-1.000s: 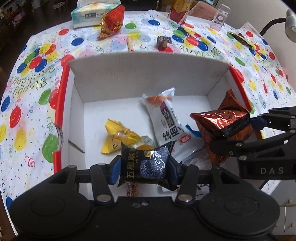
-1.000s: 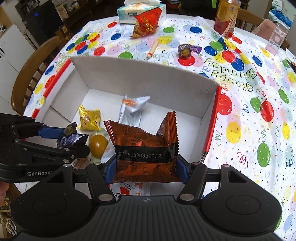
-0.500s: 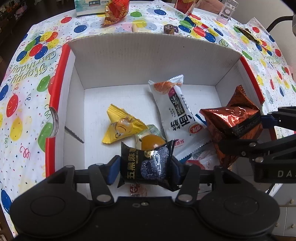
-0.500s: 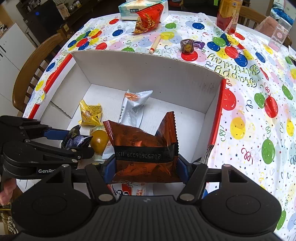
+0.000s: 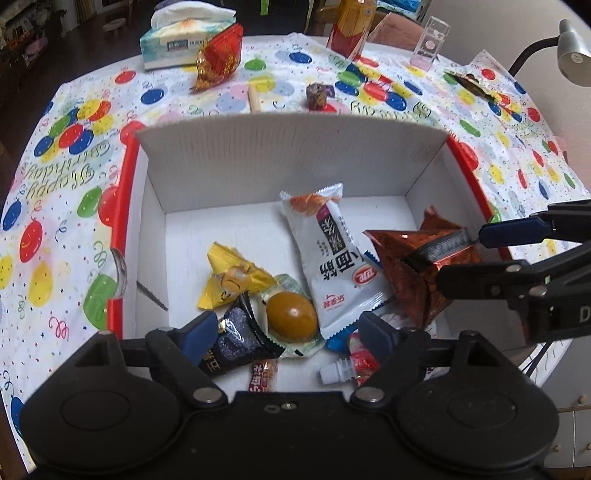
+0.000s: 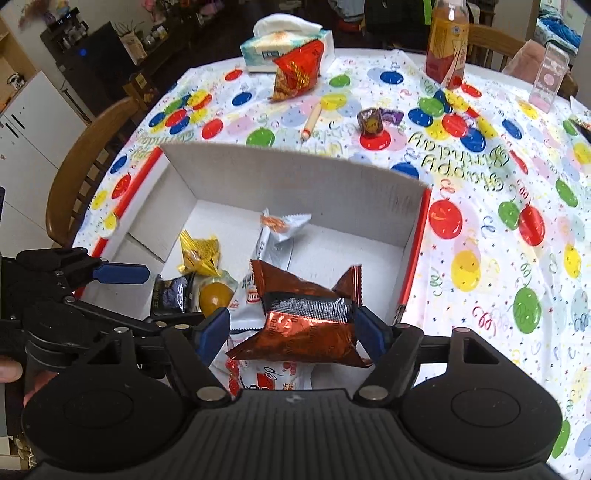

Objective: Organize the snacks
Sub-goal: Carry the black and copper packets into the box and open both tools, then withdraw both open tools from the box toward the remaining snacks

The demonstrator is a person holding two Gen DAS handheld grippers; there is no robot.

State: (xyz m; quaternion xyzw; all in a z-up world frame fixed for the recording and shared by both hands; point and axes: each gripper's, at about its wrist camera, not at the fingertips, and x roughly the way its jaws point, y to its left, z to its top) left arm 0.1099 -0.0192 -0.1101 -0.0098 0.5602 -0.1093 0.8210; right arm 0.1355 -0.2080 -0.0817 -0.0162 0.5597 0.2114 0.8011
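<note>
A white cardboard box (image 5: 295, 158) (image 6: 295, 177) with red edges holds several snacks. My left gripper (image 5: 286, 332) (image 6: 173, 295) is open above the box's near end. A black packet (image 5: 232, 343) (image 6: 171, 293) lies loose on the box floor and leans against the left finger. My right gripper (image 6: 291, 326) (image 5: 463, 258) is open at the box's right side. Between its fingers a copper-brown packet (image 6: 306, 332) (image 5: 410, 273) slumps tilted, touching the right finger with a gap at the left one. A white packet (image 5: 332, 258), a yellow candy (image 5: 229, 280) and an amber snack (image 5: 291, 314) lie beneath.
Past the box, on the balloon tablecloth, sit a tissue box (image 5: 184, 44), a red snack bag (image 5: 218, 62), a stick snack (image 5: 254, 98), a purple wrapped candy (image 5: 317, 96), a drink bottle (image 5: 351, 26) and a clear stand (image 5: 430, 44). A wooden chair (image 6: 74, 184) stands at the left.
Both grippers opened. The black packet dropped from the left fingers onto the box floor. The copper-brown packet came loose and tilted between the right fingers.
</note>
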